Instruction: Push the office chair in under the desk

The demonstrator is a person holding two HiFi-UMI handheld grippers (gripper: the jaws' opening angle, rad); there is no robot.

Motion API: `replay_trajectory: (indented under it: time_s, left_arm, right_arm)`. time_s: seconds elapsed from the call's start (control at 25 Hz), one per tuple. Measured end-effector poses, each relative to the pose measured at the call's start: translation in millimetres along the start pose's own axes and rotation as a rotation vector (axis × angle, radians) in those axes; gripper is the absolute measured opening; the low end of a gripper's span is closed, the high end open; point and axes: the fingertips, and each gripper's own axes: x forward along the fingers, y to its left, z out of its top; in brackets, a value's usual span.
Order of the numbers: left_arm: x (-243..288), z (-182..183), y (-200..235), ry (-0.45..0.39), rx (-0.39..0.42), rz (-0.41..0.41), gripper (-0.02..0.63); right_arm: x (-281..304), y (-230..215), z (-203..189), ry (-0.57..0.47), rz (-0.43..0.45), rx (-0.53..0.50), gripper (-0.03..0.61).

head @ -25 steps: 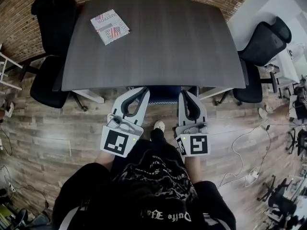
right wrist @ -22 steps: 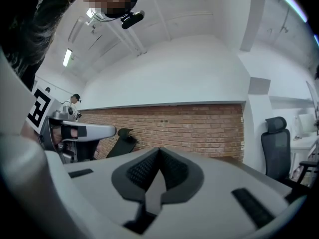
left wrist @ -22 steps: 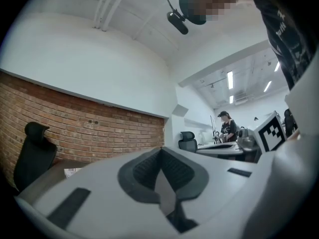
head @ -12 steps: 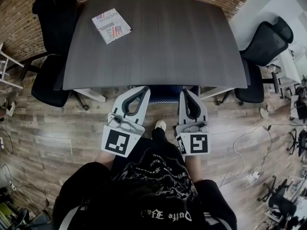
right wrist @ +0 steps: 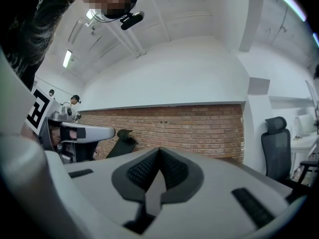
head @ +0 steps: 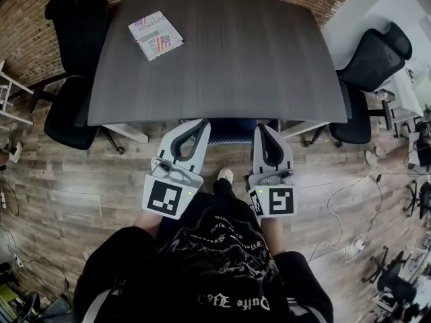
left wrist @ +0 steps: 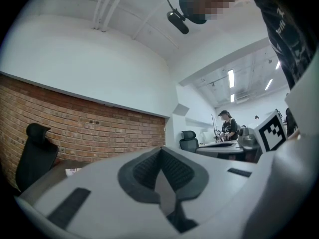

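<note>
Overpushing could ram the blue office chair (head: 232,132) into the desk (head: 222,52) edge, or knock the left gripper (head: 200,124) and right gripper (head: 260,128), both closed on nothing, against it.

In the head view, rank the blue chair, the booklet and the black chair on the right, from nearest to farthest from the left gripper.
1. Blue chair, right beside the left gripper, under the desk at its near edge.
2. Booklet, at the desk's far left corner.
3. Black chair, beyond the desk's right end.
</note>
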Motion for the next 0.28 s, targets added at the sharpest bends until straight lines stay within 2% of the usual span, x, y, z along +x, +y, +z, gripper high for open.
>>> replay_trajectory:
  time_s: [0.28]
  left_arm:
    - [2.5,-4.3,-1.8,0.01,0.004,0.005,0.007]
  right_arm:
    - [-1.6,-1.7,-3.2,0.009,0.003,-0.008,0.003]
